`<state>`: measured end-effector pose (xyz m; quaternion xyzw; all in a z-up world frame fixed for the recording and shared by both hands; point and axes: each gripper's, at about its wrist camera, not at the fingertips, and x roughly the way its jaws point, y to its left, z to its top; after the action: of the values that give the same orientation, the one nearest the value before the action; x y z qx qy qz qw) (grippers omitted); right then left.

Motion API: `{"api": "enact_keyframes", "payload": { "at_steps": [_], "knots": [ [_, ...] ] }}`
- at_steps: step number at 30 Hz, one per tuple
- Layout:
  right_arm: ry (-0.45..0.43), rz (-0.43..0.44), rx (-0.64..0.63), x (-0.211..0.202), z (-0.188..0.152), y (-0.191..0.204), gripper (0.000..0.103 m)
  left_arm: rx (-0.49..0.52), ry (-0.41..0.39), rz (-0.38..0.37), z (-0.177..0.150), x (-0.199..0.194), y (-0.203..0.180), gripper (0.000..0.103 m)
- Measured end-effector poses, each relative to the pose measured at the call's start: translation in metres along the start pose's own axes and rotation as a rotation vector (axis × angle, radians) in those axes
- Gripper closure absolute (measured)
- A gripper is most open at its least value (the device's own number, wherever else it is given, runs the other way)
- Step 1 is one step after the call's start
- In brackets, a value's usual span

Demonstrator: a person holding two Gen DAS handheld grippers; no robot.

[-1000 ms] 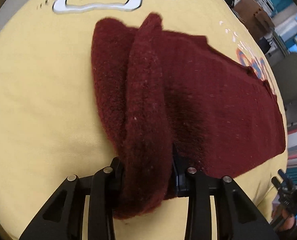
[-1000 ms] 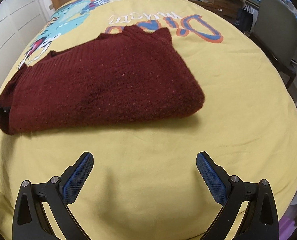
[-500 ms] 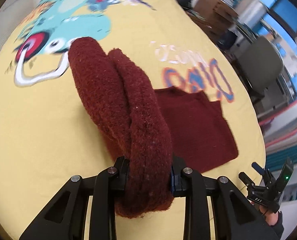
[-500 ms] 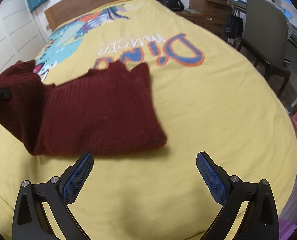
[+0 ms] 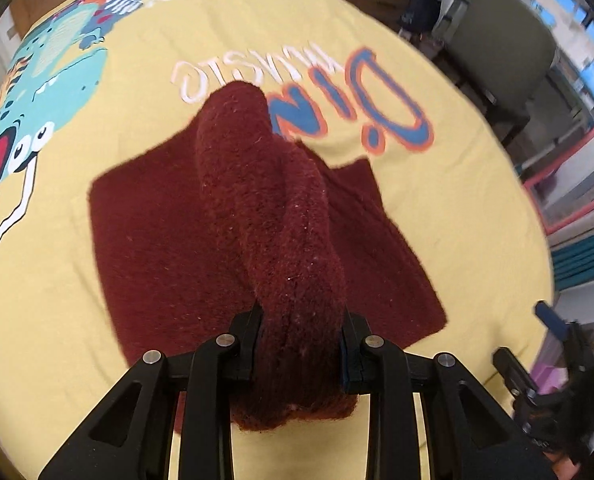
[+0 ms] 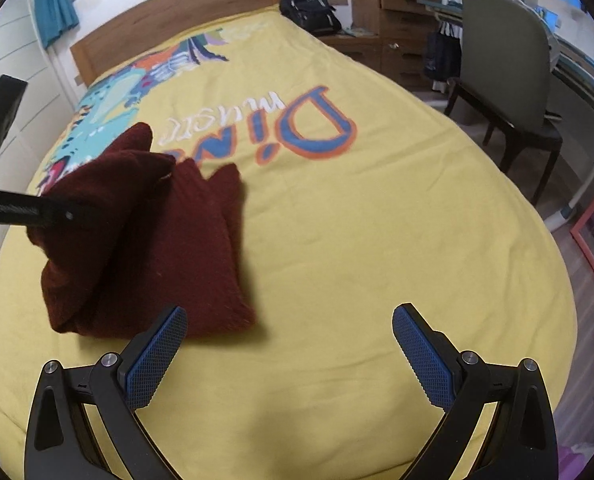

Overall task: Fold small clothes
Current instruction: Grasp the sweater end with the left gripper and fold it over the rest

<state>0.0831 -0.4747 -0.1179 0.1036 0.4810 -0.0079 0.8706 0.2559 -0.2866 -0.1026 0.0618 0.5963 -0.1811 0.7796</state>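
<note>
A dark red knitted sweater [image 5: 169,240] lies partly folded on the yellow bedspread [image 5: 37,300]. My left gripper [image 5: 301,344] is shut on a thick bunched edge of the sweater and holds it lifted above the flat part. In the right wrist view the sweater [image 6: 177,248] sits at the left, with the left gripper [image 6: 37,212] holding its raised end. My right gripper [image 6: 289,328] is open and empty, above bare bedspread to the right of the sweater.
The bedspread [image 6: 377,240] carries a dinosaur print and "Dino" lettering [image 6: 309,128]. A wooden headboard [image 6: 177,12] and a black backpack [image 6: 309,8] are at the far end. A grey chair [image 6: 509,92] and a desk stand to the right of the bed.
My left gripper has lifted the sweater's edge and carried it rightward over the flat part. The right gripper has stayed open and pulled back.
</note>
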Motion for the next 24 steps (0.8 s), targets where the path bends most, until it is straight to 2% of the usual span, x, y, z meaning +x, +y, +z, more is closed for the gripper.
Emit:
{"api": "enact_keyframes", "payload": {
  "at_steps": [2,5,11,14,16,17,24],
  "knots": [
    [0.023,-0.005,0.005,0.007,-0.004,-0.003,0.001,0.003,0.021,0.042,-0.001,0.016,-0.007,0.079],
    [0.058,-0.015,0.019,0.016,-0.011,-0.009,0.001,-0.028,0.021,0.065,-0.003,0.029,-0.007,0.075],
    [0.074,-0.011,0.037,0.018,-0.019,-0.015,0.001,-0.057,0.048,0.083,-0.004,0.033,-0.003,0.06],
    [0.073,-0.015,0.037,0.016,-0.019,-0.015,0.001,-0.078,0.045,0.074,-0.008,0.024,0.004,0.04],
    [0.069,-0.019,0.035,0.014,-0.018,-0.015,0.001,-0.079,0.034,0.074,-0.008,0.019,0.005,0.004],
    [0.067,-0.023,0.033,0.012,-0.017,-0.014,0.001,-0.085,0.028,0.066,-0.009,0.015,0.006,0.001],
    [0.054,-0.028,0.007,0.003,-0.011,-0.004,0.001,-0.094,-0.032,-0.012,-0.01,-0.023,0.017,0.001]
  ]
}}
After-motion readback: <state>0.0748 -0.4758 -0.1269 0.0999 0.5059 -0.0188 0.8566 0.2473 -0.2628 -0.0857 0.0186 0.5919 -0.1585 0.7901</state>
